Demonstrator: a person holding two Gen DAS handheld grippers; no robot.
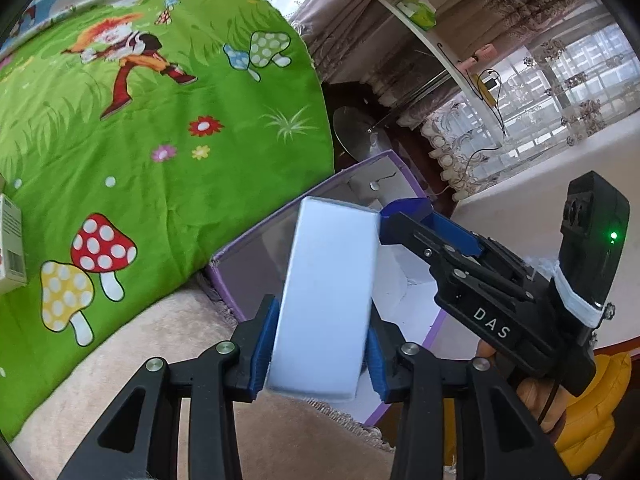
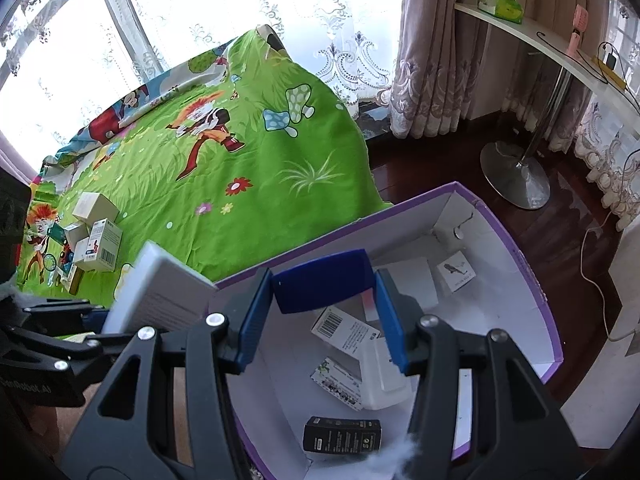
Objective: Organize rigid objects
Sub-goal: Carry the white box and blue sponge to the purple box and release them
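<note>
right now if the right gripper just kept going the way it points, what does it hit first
Probably the floor of the purple storage box, or the small boxes lying there, likely the white barcode box. The right gripper, shut on a blue box, points down into the open box; depth is hard to judge.

"DAS" in white letters on black body of right claw; other print illegible.

Green cartoon blanket spread flat; lace curtains at window; chrome stand base on dark floor.
</note>
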